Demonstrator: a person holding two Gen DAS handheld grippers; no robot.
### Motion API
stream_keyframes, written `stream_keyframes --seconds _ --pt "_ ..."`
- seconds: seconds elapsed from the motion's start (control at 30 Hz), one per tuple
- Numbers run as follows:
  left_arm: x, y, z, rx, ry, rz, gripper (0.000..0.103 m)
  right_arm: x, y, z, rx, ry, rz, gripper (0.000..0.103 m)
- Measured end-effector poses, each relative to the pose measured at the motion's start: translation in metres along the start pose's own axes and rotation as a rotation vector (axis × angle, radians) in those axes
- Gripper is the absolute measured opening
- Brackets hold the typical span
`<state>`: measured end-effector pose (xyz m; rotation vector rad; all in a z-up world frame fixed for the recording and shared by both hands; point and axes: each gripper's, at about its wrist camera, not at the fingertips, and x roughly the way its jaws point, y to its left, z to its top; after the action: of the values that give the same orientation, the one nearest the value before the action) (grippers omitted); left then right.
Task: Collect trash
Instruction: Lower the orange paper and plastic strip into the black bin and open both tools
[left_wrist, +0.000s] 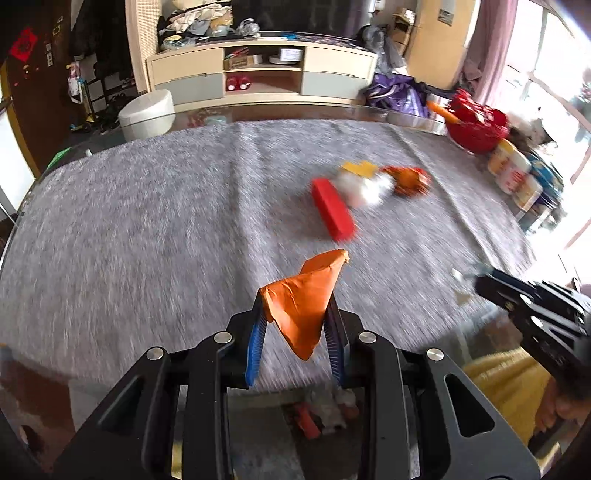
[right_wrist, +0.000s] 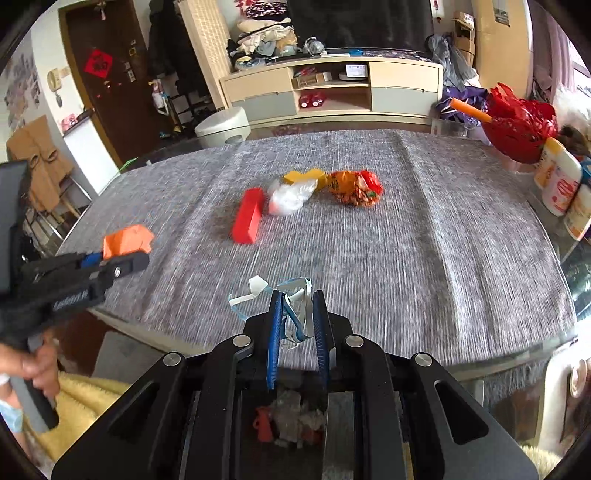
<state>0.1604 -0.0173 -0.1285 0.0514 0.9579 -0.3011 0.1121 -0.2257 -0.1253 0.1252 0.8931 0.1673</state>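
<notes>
left wrist: left gripper (left_wrist: 297, 314) clamped on orange paper scrap (left_wrist: 306, 302), lifted off grey cloth (left_wrist: 147, 221) for binning | right wrist: right gripper (right_wrist: 297, 314) pinched on white-blue strip (right_wrist: 295, 306); red block (right_wrist: 249, 216), clear bag (right_wrist: 291, 197), snack wrapper (right_wrist: 354, 188) remain mid-table, uncollected

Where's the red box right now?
The red box lies mid-table on the grey cloth in both wrist views, just left of the crumpled clear plastic.
</notes>
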Motion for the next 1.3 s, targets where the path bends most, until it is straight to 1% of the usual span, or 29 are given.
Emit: stream_keyframes --seconds 0.17,0.33,0.57,0.7,0.9,1.0,1.07,1.23,1.27,1.3 --pt "-0.017 -0.016 -0.04 0.016 0.022 -0.019 0.028 -0.01 0.007 -0.026 -0.002 0.032 0.022 0.018" --pt "-0.021 -0.024 -0.081 0.008 0.064 -0.025 0.028 -0.01 0.011 -0.051 0.001 0.074 0.043 0.018" --pt "0.001 -0.025 -0.136 -0.023 0.171 -0.044 0.028 0.008 0.014 -0.086 0.007 0.155 0.031 0.018" --pt "0.016 -0.026 -0.157 -0.042 0.223 -0.064 0.028 0.023 0.015 -0.106 0.022 0.205 0.031 0.018" --pt "0.04 -0.031 -0.176 -0.063 0.29 -0.108 0.028 0.048 0.013 -0.128 0.055 0.281 0.029 0.018" --pt "0.048 -0.033 -0.182 -0.064 0.311 -0.131 0.028 0.053 0.011 -0.129 0.07 0.293 0.027 0.02" --pt "0.05 -0.034 -0.184 -0.062 0.312 -0.132 0.028 0.058 0.01 -0.129 0.079 0.303 0.029 0.021" --pt "0.057 -0.033 -0.185 -0.067 0.329 -0.142 0.033 0.064 0.011 -0.128 0.083 0.322 0.05 0.022" --pt "0.058 -0.033 -0.186 -0.067 0.334 -0.141 0.034 0.065 0.011 -0.128 0.085 0.325 0.052 0.023" --pt "0.06 -0.033 -0.186 -0.068 0.337 -0.142 0.037 0.065 0.011 -0.127 0.088 0.326 0.057 0.027"
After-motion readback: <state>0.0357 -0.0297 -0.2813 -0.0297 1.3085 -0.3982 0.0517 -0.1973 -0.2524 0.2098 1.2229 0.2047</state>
